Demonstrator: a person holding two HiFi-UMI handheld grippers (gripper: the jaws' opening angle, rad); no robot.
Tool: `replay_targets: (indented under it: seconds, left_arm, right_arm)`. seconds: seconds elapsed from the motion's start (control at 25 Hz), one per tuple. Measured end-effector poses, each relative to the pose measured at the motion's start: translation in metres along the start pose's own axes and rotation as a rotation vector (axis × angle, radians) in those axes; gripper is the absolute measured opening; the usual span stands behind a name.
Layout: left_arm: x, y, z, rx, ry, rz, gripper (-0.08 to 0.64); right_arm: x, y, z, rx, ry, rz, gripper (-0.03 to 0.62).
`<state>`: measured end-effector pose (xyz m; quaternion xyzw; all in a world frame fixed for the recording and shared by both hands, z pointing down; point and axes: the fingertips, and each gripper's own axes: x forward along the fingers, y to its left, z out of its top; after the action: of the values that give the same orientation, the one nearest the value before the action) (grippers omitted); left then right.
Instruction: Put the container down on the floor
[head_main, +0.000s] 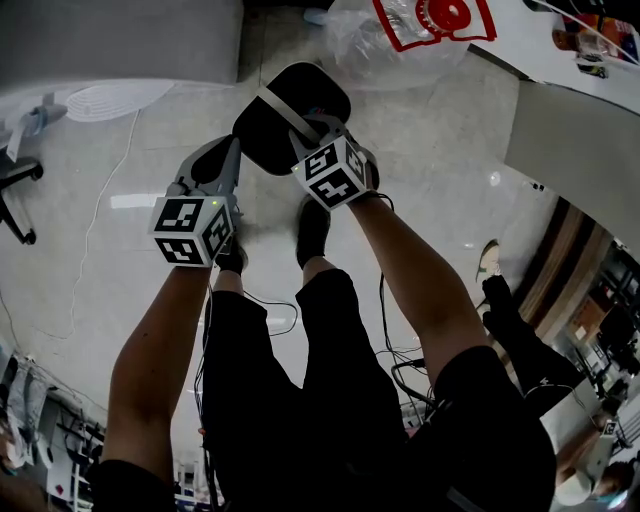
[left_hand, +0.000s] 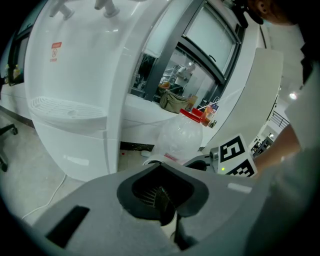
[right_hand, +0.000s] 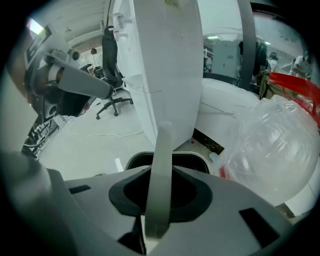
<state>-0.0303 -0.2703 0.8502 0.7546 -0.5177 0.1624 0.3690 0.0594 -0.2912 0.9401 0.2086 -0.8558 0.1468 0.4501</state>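
Observation:
The container (head_main: 290, 115) is a black bin with a pale handle band (head_main: 285, 112) arching over it. In the head view it sits just beyond my two grippers, above the grey floor; whether it touches the floor I cannot tell. My right gripper (head_main: 322, 128) is over its near rim. In the right gripper view the handle band (right_hand: 162, 170) stands up between the jaws, with a dark gap beside it and the container's mouth (right_hand: 200, 161) below. My left gripper (head_main: 232, 148) is at the container's left side. Its jaws (left_hand: 167, 220) stand close together with nothing held.
A white water dispenser (left_hand: 75, 100) stands straight ahead, with a clear plastic bag with red print (head_main: 400, 30) beside it. An office chair (right_hand: 112, 75) is off to the left. Cables (head_main: 400, 360) trail by the person's feet (head_main: 312, 225). Another person's shoes (head_main: 490, 262) are at the right.

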Motion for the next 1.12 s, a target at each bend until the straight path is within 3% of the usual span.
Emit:
replay_targets:
  seconds: [0.24,1.12]
  left_arm:
    - [-0.01,-0.002,-0.004,0.005,0.015,0.008,0.006]
    - [-0.039,-0.009,0.0,0.021,0.034,-0.012,0.006]
  right_arm:
    - [-0.011,-0.001,0.004,-0.003,-0.021,-0.029,0.091]
    - [-0.032,0.006,0.014,0.004,-0.012,-0.066,0.094]
